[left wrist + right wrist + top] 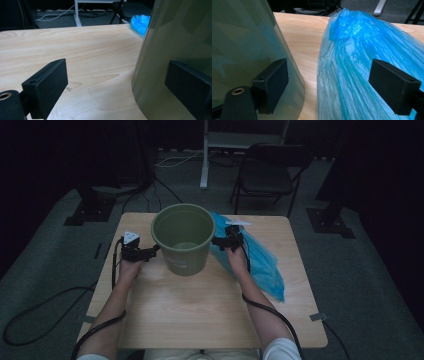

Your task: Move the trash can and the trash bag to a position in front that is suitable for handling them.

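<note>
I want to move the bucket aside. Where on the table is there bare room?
Bare wood lies between the bucket and the table's near edge, and along the left edge behind the left tongs. The right side is crowded by the blue bag and right tongs.

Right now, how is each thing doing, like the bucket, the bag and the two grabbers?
Green bucket: upright on the table, looks empty inside.
Blue plastic bag: lying flat and crumpled on the table, right of the bucket.
Left gripper: jaws open, at the bucket's left side.
Right gripper: jaws open, between bucket and bag.
Folding chair: unfolded, nobody sitting.
</note>
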